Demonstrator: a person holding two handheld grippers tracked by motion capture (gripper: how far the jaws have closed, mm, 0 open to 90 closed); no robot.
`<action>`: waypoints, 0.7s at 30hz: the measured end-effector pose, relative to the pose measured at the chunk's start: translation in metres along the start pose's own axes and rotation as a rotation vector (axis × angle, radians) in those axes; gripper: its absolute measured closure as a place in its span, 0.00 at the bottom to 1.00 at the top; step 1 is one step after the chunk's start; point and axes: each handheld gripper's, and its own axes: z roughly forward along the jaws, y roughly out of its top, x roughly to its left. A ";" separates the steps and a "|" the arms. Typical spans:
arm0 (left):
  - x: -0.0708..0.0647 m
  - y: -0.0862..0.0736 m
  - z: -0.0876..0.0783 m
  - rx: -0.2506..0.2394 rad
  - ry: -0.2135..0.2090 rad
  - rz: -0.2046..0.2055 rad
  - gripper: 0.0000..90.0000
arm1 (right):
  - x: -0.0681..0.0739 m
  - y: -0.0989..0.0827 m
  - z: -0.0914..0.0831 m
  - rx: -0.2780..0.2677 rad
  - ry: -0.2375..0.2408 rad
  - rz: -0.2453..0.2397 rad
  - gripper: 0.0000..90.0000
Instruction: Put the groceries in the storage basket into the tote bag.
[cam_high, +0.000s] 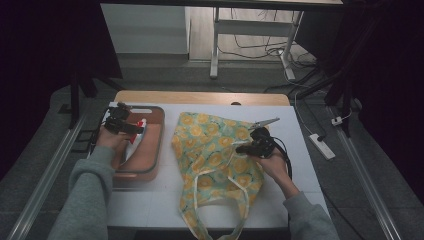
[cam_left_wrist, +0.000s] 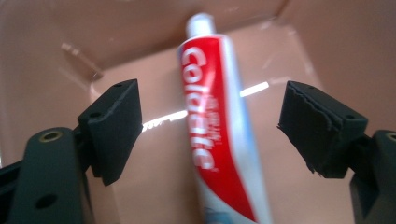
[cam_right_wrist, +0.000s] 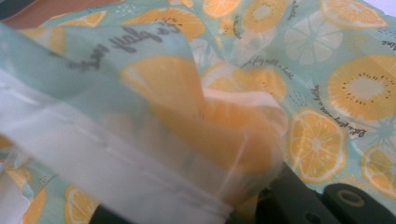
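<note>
Two-handed scene at a white worktop (cam_high: 280, 175). The left tongs (cam_high: 131, 128) hang over a brown plastic tray (cam_high: 150, 160) at the worktop's left side; the right tongs (cam_high: 244, 148) sit on a tote bag (cam_high: 210, 150) printed with orange slices, lying mid-worktop with its straps trailing toward the person.

Left tongs (cam_left_wrist: 210, 126): released, jaws spread wide on either side of a Colgate toothpaste tube (cam_left_wrist: 215, 135), which lies on the tray floor with its cap toward the far wall. Neither jaw touches the tube.

Right tongs: clenched on the tote bag's fabric (cam_right_wrist: 196, 140), a bunched fold with its pale hem gathered at the jaws. The fold hides the jaw tips, so the clenched state is read from the pinched cloth and is probably, not certainly, a firm hold.

Likely intent, by judgement: lift the bag's mouth open and carry the tube into it.

Hazards from here:
- The tube is smooth and rounded; jaws closing off-centre could squirt it sideways along the glossy tray.
- A hard pinch on the body may dent the tube or strain the cap.
- A thin pinch of cloth may slip free, letting the mouth fall shut.
- Both bag layers may be caught together, leaving no opening.
</note>
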 end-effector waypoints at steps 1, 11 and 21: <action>0.000 0.000 0.001 -0.002 0.020 0.004 0.25 | 0.000 0.000 0.000 0.000 0.001 0.001 0.99; -0.012 0.006 0.020 0.102 0.050 0.067 0.25 | 0.000 0.000 0.000 0.002 0.000 0.000 0.99; -0.009 0.002 0.031 0.191 -0.019 0.024 0.54 | 0.000 -0.001 0.000 0.003 -0.002 0.000 0.99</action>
